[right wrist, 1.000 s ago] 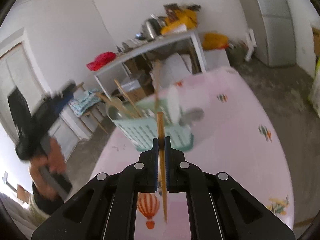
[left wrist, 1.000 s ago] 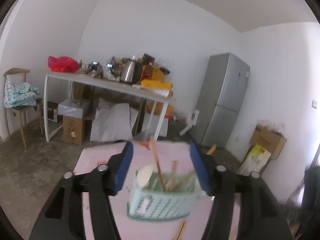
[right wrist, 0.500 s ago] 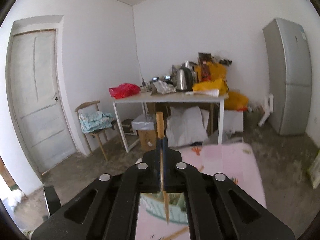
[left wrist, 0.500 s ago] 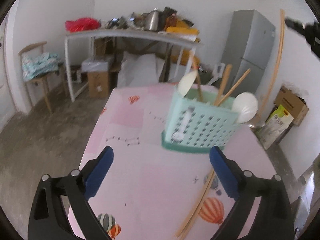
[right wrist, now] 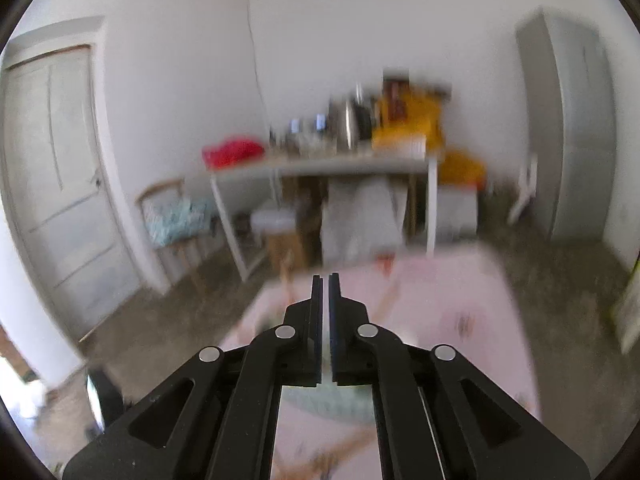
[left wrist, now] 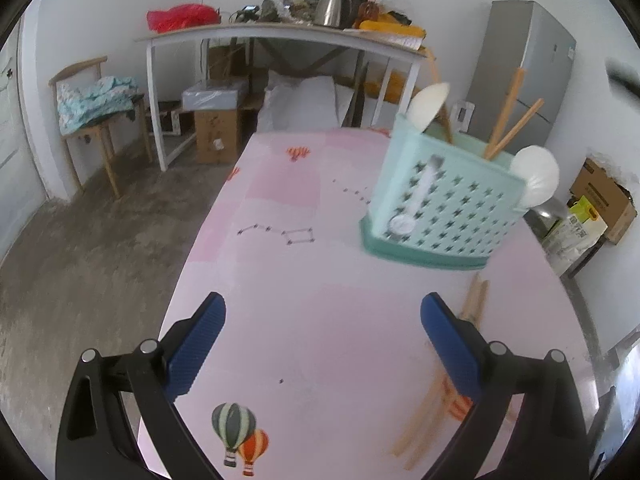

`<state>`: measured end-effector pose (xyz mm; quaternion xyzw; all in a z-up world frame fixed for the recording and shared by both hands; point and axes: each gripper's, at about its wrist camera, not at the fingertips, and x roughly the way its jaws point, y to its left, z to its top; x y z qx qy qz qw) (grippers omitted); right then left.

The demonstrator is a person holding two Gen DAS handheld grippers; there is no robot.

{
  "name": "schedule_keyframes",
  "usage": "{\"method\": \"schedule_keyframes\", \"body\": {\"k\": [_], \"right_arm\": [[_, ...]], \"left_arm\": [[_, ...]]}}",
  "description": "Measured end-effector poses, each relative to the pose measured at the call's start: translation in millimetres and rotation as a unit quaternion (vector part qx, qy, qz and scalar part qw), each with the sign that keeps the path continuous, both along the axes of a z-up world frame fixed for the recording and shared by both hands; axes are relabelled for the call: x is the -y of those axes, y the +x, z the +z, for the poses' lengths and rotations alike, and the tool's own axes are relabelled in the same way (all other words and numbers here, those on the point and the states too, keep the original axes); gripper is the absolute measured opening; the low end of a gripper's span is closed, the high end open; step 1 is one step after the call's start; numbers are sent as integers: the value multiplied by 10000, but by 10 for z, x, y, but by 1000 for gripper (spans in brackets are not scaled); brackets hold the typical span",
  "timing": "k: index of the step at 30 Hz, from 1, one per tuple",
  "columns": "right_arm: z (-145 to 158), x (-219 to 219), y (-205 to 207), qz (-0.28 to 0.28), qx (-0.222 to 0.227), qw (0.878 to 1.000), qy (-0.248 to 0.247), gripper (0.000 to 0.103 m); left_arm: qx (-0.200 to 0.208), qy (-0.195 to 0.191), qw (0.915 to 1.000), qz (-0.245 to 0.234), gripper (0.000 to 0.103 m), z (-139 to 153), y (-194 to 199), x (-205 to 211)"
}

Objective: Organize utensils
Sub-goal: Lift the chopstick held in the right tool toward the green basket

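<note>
One pink surface [left wrist: 320,320], printed with hot-air balloons and dotted star patterns, fills most of the left wrist view; its near edge is cut off by the frame. On its far right part stands one mint-green perforated plastic utensil caddy [left wrist: 444,208], upright on a darker green base. Out of its top stick two white rounded spoon heads [left wrist: 534,176], one at the left corner and one at the right, and three wooden sticks [left wrist: 506,114] that lean right (chopsticks or handles, I cannot tell which). One white-and-metal utensil [left wrist: 416,196] shows through the caddy's front wall.

On the surface in front of the caddy lie loose wooden chopsticks [left wrist: 474,300], at least two, smeared by motion and partly hidden behind the right finger of the left tongs [left wrist: 322,340]. Those tongs stand wide apart with nothing between their blue pads, well short of the caddy.

The right tongs [right wrist: 325,284] are nearly closed and just parting, a thin slit between the pads and nothing in it. Their view is badly blurred: the caddy shows only as a pale green patch low between the arms, and the pink surface is hazy beyond.
</note>
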<state>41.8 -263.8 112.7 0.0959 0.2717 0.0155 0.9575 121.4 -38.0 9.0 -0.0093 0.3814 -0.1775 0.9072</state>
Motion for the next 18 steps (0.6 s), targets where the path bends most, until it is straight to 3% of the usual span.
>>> {"method": "schedule_keyframes", "body": {"k": [3, 4, 7, 11, 18], "right_arm": [[-673, -36, -100, 269, -1000, 9942, 286, 15], [-952, -92, -147, 478, -1423, 9876, 455, 17], [-1371, -305, -229, 1088, -2065, 9684, 879, 19], [-1616, -722, -340, 1805, -2441, 9524, 264, 22], [-1751, -1189, -277, 2383, -2423, 9401, -255, 22]], "left_arm": [[-157, 156, 9998, 24, 96, -134, 49, -55], [-196, 190, 9996, 31, 96, -160, 54, -58], [-262, 258, 9993, 94, 96, -214, 46, -121], [-301, 254, 9990, 226, 96, -233, 34, -188], [-339, 262, 9982, 427, 96, -238, 41, -274]]}}
